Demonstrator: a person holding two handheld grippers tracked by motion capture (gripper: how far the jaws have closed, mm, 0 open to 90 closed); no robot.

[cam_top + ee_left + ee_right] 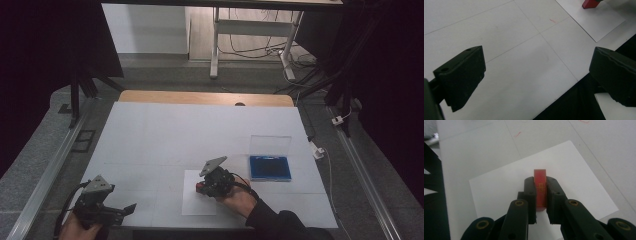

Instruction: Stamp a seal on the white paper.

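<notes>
Right gripper (540,192) clamps a slim red rectangular block (540,181) over smooth white paper (579,175).

Dim room, grey floor (45,145), white desk frame (250,27)

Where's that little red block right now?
The red block sits clamped in the right claw, over the white sheet of paper near the table's front edge, left of the blue box.
</notes>
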